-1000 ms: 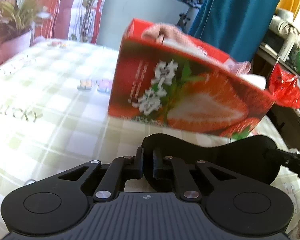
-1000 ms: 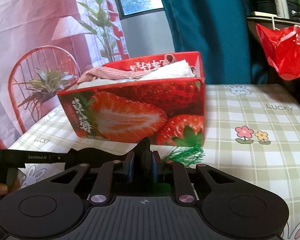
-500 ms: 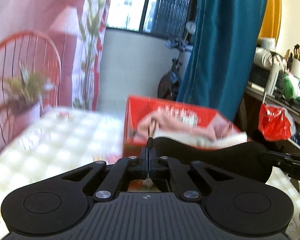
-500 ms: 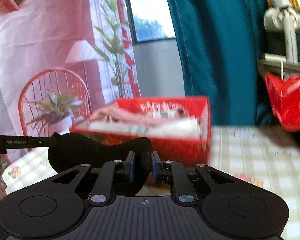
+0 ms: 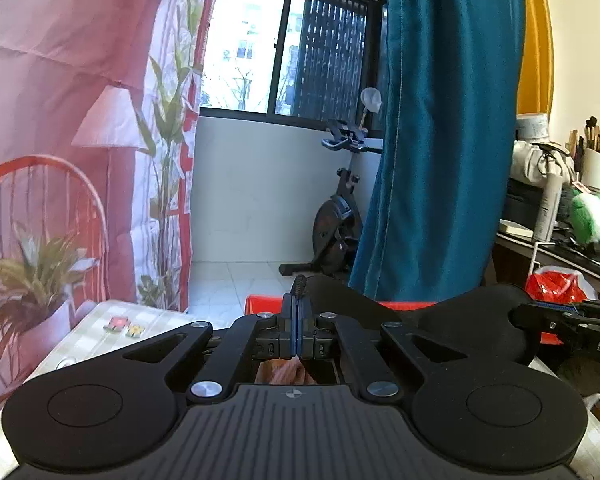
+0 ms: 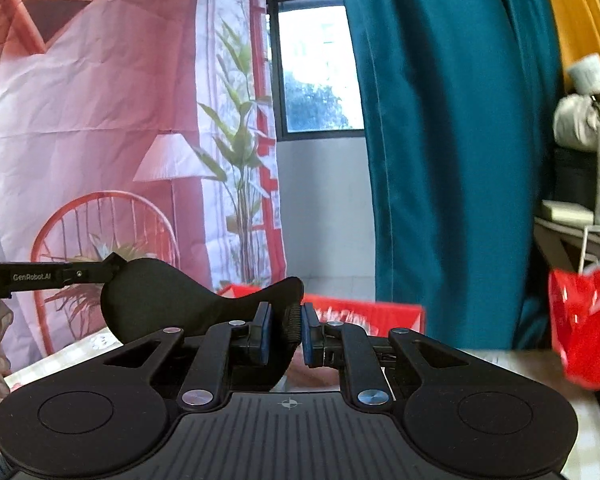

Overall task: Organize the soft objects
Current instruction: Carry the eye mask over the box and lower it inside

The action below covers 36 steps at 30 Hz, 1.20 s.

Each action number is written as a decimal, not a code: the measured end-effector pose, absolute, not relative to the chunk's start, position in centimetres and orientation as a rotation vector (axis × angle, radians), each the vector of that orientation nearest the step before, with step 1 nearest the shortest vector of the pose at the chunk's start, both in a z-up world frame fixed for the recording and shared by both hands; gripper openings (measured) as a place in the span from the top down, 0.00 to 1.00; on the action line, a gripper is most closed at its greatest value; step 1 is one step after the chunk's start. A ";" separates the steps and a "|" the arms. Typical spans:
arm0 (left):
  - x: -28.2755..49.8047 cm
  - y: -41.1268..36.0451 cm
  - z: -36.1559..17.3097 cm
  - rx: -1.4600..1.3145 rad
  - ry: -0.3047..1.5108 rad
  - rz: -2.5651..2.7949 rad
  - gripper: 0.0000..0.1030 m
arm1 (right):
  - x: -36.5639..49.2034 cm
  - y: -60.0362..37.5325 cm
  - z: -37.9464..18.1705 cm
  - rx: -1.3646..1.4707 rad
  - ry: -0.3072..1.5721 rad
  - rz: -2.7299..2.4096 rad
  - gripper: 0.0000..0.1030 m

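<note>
Both grippers and black eye mask (image 5: 452, 320) now higher (strawberry box (image 6: 364, 314) nearly hidden below).

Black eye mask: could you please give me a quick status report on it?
Left hand-held gripper and right hand-held gripper shut on black eye mask, one each end. Mask held above red box. Nothing seen in the way.
</note>
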<state>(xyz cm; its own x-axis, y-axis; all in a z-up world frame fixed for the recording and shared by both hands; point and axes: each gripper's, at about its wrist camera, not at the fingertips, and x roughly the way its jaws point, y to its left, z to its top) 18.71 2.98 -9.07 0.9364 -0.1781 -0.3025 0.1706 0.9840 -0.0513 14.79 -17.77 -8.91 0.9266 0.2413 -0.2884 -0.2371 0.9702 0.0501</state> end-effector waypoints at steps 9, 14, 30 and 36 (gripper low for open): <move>25.2 0.7 -8.9 0.053 0.342 -0.160 0.98 | 21.8 -17.8 -8.2 -0.009 0.306 0.204 0.87; 29.0 0.0 -9.9 0.075 0.379 -0.138 0.98 | 25.2 -17.5 -9.1 -0.054 0.318 0.189 0.87; 33.9 -1.2 -15.5 0.192 0.630 -0.143 0.98 | 30.8 -19.4 -15.8 0.012 0.522 0.124 0.87; 33.8 -0.7 -15.0 0.165 0.658 -0.183 0.82 | 30.5 -19.4 -15.8 -0.007 0.521 0.079 0.68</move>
